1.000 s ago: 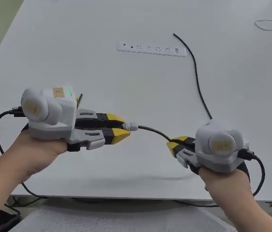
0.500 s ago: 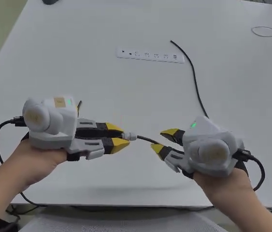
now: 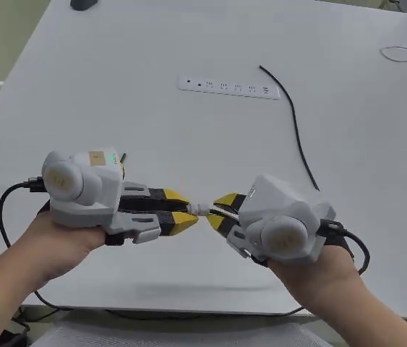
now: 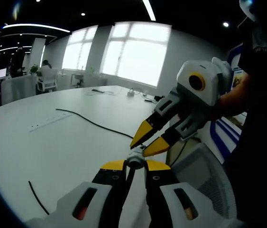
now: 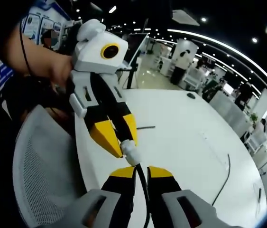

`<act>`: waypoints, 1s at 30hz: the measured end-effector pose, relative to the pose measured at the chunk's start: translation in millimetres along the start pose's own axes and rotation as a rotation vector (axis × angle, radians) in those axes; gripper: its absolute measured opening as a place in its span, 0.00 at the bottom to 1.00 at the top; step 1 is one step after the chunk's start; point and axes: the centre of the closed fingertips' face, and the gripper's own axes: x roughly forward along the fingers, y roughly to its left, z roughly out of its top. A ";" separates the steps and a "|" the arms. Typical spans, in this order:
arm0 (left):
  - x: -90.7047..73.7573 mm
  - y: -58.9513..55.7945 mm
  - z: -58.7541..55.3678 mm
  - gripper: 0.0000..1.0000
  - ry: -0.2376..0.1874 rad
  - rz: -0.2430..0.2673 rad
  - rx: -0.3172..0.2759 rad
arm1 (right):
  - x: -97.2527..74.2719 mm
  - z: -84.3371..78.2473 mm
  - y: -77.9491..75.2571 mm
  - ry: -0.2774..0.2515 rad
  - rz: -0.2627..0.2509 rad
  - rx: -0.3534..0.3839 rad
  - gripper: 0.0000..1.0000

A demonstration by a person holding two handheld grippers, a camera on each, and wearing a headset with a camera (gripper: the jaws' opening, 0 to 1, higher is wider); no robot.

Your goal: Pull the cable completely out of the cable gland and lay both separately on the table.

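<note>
**Clerk:** State of the left gripper (image 3: 189,209)?

**Inspector:** Its yellow-tipped fingers (image 4: 114,166) are pressed onto the cable gland (image 3: 202,210). The pale gland sits right at the fingertips, pinched between them, with its nose projecting just beyond. It is held in the air over the near edge of the table (image 3: 116,94), not resting on it.

**Clerk:** And the right gripper (image 3: 215,210)?

**Inspector:** It faces the left one tip to tip, with its fingertips just beside the gland's nose. Its fingers (image 5: 159,172) stand close together, one on either side of the black cable (image 5: 143,187), which runs down the narrow gap between them. I cannot tell whether the pads actually bite on the cable.

**Clerk:** Is the cable out of the gland?

**Inspector:** No. In the right gripper view the cable leaves the gland's end and passes straight between that gripper's fingers. Past the gripper's body, the rest of the cable lies on the table and trails away from both sets of fingers. Its far end lies near a white power strip (image 3: 225,87), well apart from the fingertips.

**Clerk:** Anything further?

**Inspector:** In the right gripper view, a mesh chair (image 5: 43,161) shows below the left gripper's fingers. A hand grasps each gripper body behind the fingers.
</note>
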 end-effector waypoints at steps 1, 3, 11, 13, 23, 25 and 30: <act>0.0 0.5 0.3 0.15 -0.002 0.003 0.001 | 0.2 0.0 0.3 0.001 0.001 0.000 0.03; -0.2 1.0 0.4 0.15 -0.002 0.002 -0.002 | 0.4 -0.4 0.6 0.001 0.001 0.009 0.02; 0.5 0.7 0.7 0.15 -0.008 -0.003 0.002 | -0.6 -2.6 -0.5 -0.013 -0.008 0.051 0.00; 0.9 0.4 0.4 0.15 -0.007 -0.003 0.005 | -0.3 -3.8 -0.7 -0.012 -0.009 0.066 0.00; -0.4 2.8 1.4 0.15 -0.010 0.006 0.005 | 1.1 -13.1 -7.5 -0.002 -0.017 0.164 0.00; -0.4 3.1 1.8 0.15 -0.011 0.009 0.007 | 1.3 -16.7 -9.7 -0.001 -0.022 0.178 0.00; 0.3 2.8 2.0 0.15 -0.012 0.010 0.002 | 0.2 -28.3 -15.6 0.013 -0.036 0.240 0.00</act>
